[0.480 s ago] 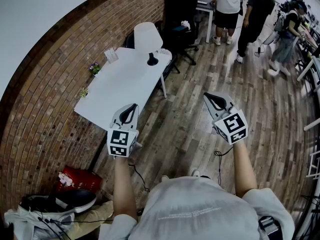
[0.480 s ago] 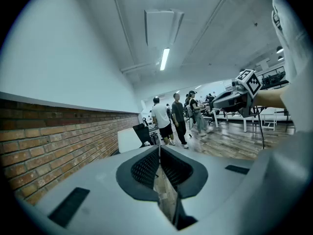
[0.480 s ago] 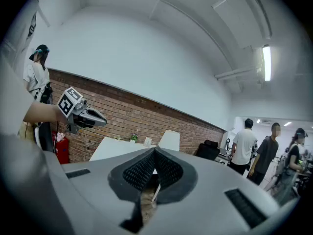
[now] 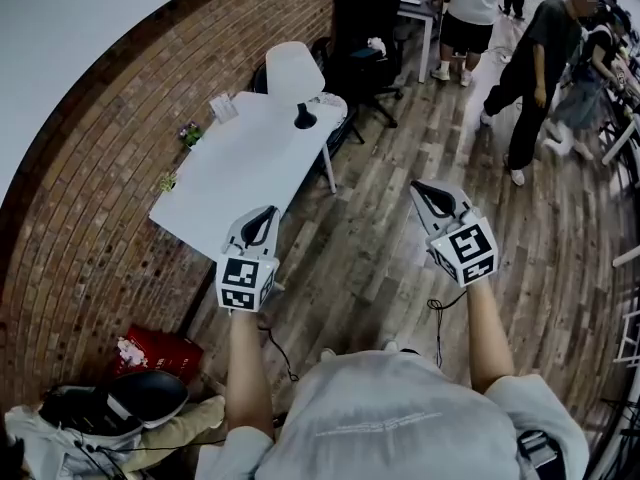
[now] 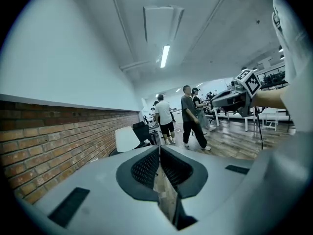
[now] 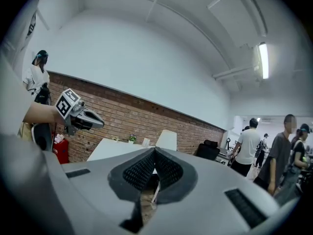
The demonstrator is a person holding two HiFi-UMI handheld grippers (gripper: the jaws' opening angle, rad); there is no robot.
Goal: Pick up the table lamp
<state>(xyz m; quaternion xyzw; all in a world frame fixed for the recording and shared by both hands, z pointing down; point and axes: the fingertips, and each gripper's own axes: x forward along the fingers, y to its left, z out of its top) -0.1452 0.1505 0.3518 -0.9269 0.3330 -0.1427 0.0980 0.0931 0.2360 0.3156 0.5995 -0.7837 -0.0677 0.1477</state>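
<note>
At the far end of the white surface [image 4: 240, 173] the table lamp [image 4: 295, 73] stands untouched, and only the people [image 4: 535, 68] beyond it have shifted in the last half second, while my left gripper [image 4: 263, 215] and right gripper [image 4: 426, 190] hang pressed together, empty and well short of it, so the approach hasn't begun.

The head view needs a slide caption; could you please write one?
Shut and empty, left claw and right claw hover short of the table lamp on its table.

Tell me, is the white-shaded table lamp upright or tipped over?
Upright: the white-shaded table lamp stands on its dark base on the white table, shade on top.
</note>
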